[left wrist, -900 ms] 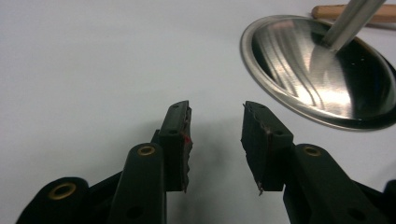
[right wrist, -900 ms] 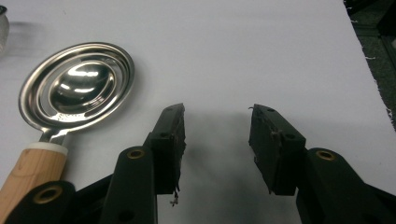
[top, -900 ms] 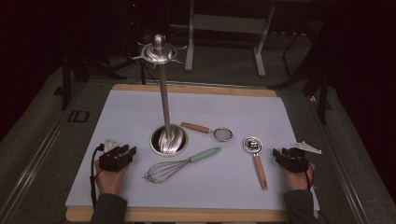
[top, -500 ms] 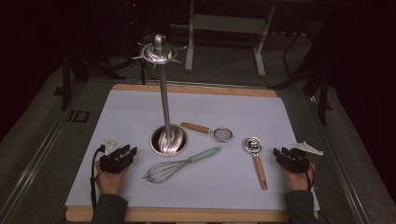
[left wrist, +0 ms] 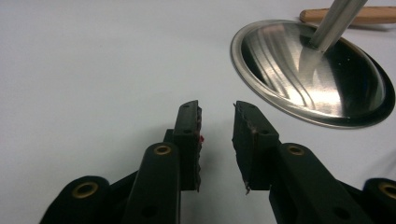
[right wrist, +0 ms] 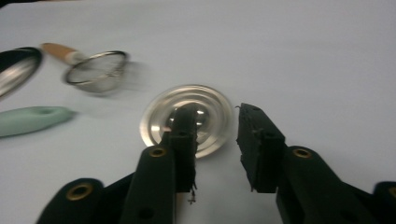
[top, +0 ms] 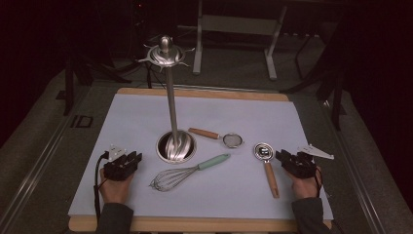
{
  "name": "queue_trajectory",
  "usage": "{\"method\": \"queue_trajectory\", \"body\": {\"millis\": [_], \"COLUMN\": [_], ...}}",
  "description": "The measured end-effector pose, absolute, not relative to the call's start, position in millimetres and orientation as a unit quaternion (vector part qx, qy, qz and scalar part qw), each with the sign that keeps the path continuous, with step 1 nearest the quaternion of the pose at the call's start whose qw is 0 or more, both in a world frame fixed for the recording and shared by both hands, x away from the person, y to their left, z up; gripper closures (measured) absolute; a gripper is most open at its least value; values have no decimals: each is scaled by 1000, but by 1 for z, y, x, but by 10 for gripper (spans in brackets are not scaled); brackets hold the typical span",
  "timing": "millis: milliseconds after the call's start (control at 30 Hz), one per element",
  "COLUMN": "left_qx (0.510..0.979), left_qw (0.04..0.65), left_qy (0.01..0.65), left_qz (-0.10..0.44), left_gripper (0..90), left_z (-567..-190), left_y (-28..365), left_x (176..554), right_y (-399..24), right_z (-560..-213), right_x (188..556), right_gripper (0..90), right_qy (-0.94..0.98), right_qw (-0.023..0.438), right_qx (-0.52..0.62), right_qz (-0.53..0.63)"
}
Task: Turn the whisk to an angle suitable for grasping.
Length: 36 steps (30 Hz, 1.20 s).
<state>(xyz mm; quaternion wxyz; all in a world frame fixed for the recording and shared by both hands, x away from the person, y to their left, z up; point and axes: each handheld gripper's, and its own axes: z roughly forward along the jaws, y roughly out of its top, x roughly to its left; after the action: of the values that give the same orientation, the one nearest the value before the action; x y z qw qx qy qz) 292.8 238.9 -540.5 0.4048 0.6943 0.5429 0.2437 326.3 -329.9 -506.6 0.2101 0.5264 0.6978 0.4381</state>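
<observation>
The right gripper (right wrist: 217, 122) is released, with a round metal strainer (right wrist: 187, 119) just ahead of its jaws (nothing between them). The left gripper (left wrist: 217, 119) is released beside the stand base (left wrist: 313, 74).

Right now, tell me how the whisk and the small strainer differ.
The whisk has a mint-green handle; the small strainer has a wooden one. The whisk is longer, with a wire cage; the strainer ends in a round mesh bowl. Both lie flat on the white mat beside the steel stand.
</observation>
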Motion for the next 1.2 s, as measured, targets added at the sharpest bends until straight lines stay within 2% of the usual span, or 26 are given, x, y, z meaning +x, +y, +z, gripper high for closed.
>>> {"method": "queue_trajectory", "body": {"millis": [200,333,433,500,633,800,1200], "left_qx": [693,692,692,692,693,695,693], "left_qw": [408,411,411,411,408,410,416], "left_qy": [538,537,538,538,537,533,530], "left_qz": [251,252,250,251,254,255,256], "left_gripper": [835,897,900,899,878,871,881], "left_z": [-540,-540,-540,-540,-540,-540,-540], "left_y": [238,239,239,239,238,238,238], "left_x": [291,290,291,291,290,290,289], "right_y": [-302,-280,-268,-251,-234,-202,-164], "right_z": [-496,-494,-494,-496,-497,-508,-524], "right_x": [322,318,317,317,322,340,357], "right_gripper": [715,754,805,900,900,900,900], "right_qy": [720,739,751,769,788,820,848], "right_qw": [206,195,195,192,195,160,157], "right_qx": [503,487,476,462,445,423,402], "right_qz": [431,423,413,397,379,351,309]}}
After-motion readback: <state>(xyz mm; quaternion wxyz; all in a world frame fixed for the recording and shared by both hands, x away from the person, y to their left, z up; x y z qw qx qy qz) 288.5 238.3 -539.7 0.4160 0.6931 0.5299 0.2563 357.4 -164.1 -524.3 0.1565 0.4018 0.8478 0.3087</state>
